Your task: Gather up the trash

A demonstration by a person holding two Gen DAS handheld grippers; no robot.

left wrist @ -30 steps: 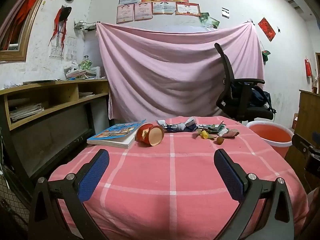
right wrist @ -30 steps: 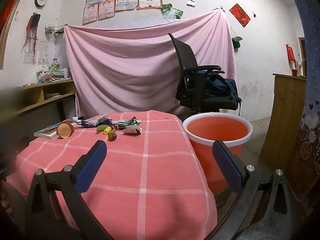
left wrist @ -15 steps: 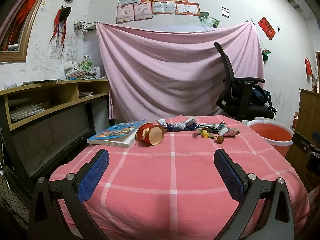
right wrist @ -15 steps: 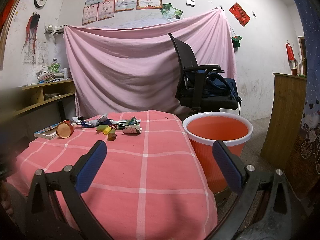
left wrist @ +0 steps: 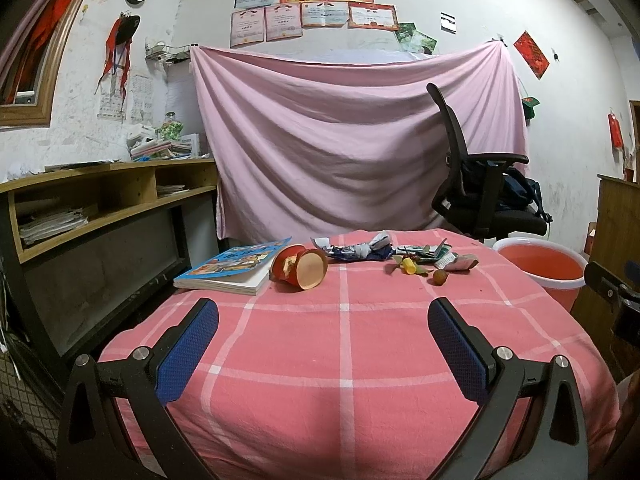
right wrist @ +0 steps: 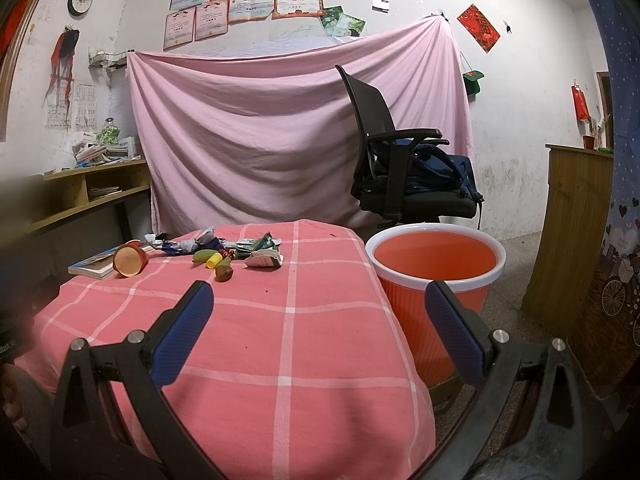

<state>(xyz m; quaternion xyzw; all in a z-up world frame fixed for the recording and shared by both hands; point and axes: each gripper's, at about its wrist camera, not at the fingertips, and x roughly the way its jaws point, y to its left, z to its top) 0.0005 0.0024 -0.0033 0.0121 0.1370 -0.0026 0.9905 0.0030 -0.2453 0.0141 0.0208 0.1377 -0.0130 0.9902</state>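
My left gripper (left wrist: 323,334) and right gripper (right wrist: 319,318) look alike: black angular frames with triangular cut-outs. Each finger wears a blue textured pad (left wrist: 187,354), and behind the pads sit round silver screws (left wrist: 141,353).

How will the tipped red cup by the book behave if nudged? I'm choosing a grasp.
The red cup lies on its side, so it would probably roll across the tablecloth. It looks thin-walled and empty, likely light, and may crush under a firm pinch.

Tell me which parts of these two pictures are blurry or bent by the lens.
Left wrist view: sharp throughout, though the fisheye bows the shelf and walls. Right wrist view: a dark out-of-focus smear covers the left edge, the bucket and trash stay crisp, and the right margin curves.
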